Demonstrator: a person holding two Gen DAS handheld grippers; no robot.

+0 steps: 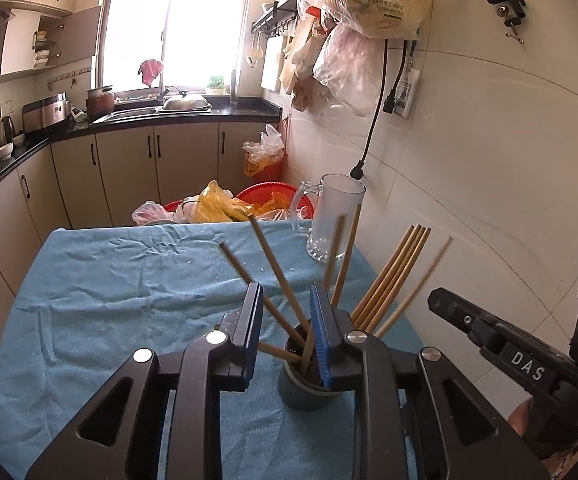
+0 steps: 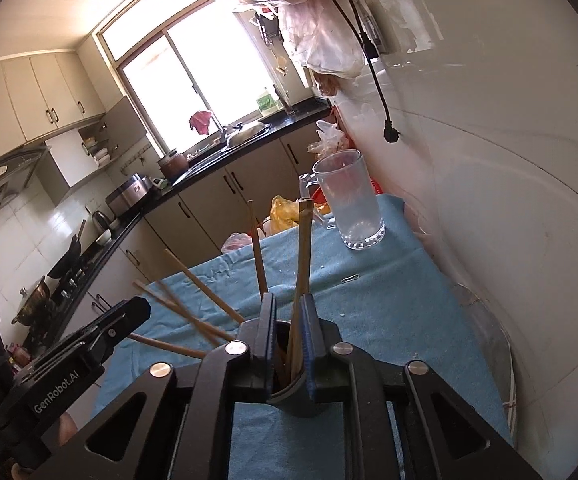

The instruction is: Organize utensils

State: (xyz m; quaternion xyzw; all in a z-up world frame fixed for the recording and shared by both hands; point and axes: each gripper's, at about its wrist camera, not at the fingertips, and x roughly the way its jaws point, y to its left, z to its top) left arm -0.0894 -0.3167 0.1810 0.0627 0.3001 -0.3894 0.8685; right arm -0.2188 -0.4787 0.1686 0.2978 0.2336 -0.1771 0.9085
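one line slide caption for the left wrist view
Left gripper open above a grey cup of fanned chopsticks on a blue cloth.

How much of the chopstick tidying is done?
Nearly all, it looks like. The chopsticks already stand fanned out in the grey cup on the blue cloth. The left tongs are open around a few; the right tongs sit close around another bunch. Nothing loose shows on the cloth. The glass mug stands empty.
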